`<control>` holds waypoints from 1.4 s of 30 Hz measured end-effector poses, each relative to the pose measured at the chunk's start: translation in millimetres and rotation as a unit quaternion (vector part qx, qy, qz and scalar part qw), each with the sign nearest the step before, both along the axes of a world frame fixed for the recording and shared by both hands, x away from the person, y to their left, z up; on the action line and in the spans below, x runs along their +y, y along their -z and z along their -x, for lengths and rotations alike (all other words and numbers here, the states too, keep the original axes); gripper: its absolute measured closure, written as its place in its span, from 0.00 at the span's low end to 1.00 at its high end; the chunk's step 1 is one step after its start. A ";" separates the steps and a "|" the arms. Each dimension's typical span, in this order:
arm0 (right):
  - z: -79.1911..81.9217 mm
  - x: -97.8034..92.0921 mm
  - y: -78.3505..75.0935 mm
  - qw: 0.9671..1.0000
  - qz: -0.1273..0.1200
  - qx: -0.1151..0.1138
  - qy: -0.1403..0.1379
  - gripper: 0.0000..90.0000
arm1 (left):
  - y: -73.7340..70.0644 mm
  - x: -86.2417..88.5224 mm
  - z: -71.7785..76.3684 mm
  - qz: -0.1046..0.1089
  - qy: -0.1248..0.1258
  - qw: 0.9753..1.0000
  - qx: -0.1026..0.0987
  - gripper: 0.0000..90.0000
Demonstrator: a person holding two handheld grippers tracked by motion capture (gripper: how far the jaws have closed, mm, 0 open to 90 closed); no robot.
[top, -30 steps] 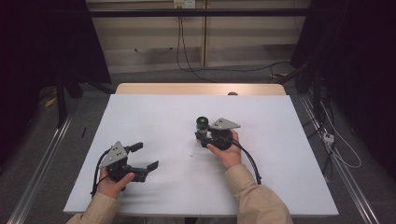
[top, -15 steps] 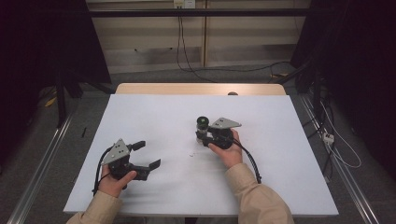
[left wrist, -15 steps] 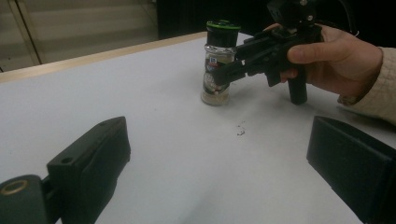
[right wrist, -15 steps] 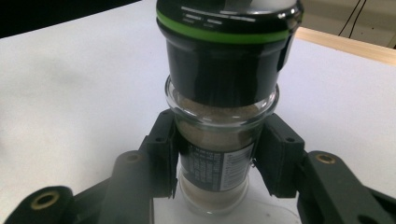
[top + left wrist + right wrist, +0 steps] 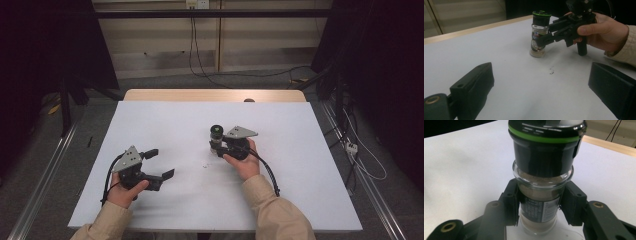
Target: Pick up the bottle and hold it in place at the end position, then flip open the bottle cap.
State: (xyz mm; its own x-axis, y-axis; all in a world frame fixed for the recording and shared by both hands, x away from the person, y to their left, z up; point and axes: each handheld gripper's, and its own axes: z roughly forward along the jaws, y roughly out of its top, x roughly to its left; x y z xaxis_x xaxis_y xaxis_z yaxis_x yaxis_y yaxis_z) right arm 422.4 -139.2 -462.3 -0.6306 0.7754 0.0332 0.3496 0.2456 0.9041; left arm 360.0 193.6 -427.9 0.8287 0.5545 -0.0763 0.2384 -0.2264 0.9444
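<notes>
A small glass spice grinder (image 5: 216,139) with a black cap and a green ring stands upright on the white table (image 5: 300,150). My right gripper (image 5: 220,148) is shut on the jar's glass body, a jaw on each side (image 5: 539,207). The left gripper view shows the jar (image 5: 539,37) with that gripper clamped on it and the hand behind. My left gripper (image 5: 161,162) rests near the table's front left, open, its jaws spread wide with nothing between them (image 5: 541,85). It points toward the jar from some way off.
A few dark specks (image 5: 205,165) lie on the white surface just in front of the jar. A bare wooden strip (image 5: 210,95) runs along the table's far edge. Cables (image 5: 270,175) trail from both grippers along the forearms. Metal rails flank the table.
The left gripper has shifted slightly to the right and forward. The right gripper and the jar have stayed in place.
</notes>
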 end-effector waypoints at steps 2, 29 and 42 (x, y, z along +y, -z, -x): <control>-0.2 -0.4 0.0 1.000 -0.001 0.001 0.000 0.60 | -0.1 -1.7 -2.1 -0.004 0.001 1.000 0.000 0.07; 0.0 0.2 0.2 1.000 0.001 -0.002 -0.001 0.60 | -3.2 -27.5 -31.5 -0.028 0.001 1.000 0.014 0.22; -0.1 0.3 0.2 1.000 0.002 -0.002 -0.001 0.60 | -10.2 -35.1 -44.5 -0.034 -0.017 0.999 0.021 0.46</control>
State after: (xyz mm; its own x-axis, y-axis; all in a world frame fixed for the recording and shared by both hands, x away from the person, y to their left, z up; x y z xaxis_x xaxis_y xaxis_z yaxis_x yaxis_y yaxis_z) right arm 422.6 -138.9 -462.5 -0.6328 0.7738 0.0273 0.3448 0.2501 0.9048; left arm 404.5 158.5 -417.7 0.8061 0.5875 -0.0712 0.2856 -0.2809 0.9163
